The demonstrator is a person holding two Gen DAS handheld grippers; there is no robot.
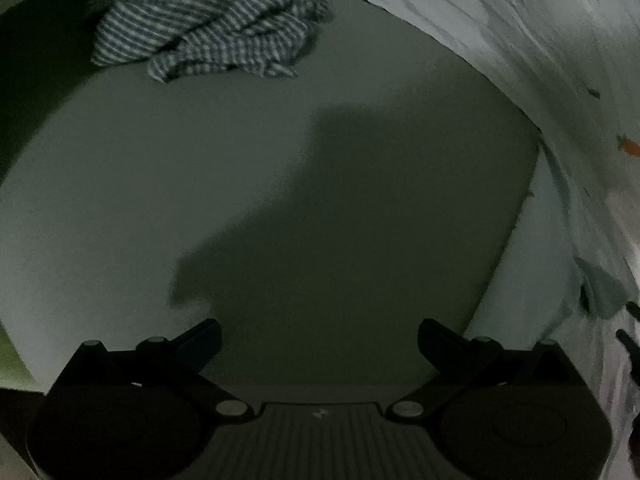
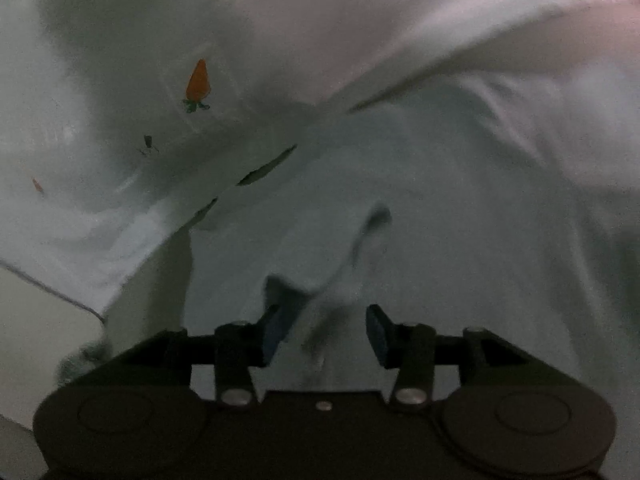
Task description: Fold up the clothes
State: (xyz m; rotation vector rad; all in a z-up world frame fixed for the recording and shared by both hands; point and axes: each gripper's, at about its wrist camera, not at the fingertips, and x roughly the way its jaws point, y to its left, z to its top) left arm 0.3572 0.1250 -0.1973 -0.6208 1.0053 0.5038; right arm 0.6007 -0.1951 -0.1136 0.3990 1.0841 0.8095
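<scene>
A white garment with small orange carrot prints (image 2: 440, 200) fills the right wrist view, rumpled, with a long fold running across it. My right gripper (image 2: 326, 322) stands open low over it. A raised pleat of the white cloth lies between its fingers, brushing the left pad (image 2: 274, 330), while the right pad is clear of it. In the left wrist view the same white garment (image 1: 540, 60) lies along the right side. My left gripper (image 1: 319, 334) is wide open over the bare grey surface (image 1: 200, 180), holding nothing.
A crumpled blue-and-white striped garment (image 1: 208, 24) lies at the far left of the surface. A pale bare patch of the surface with a dark seam line (image 2: 36, 320) shows at the lower left of the right wrist view.
</scene>
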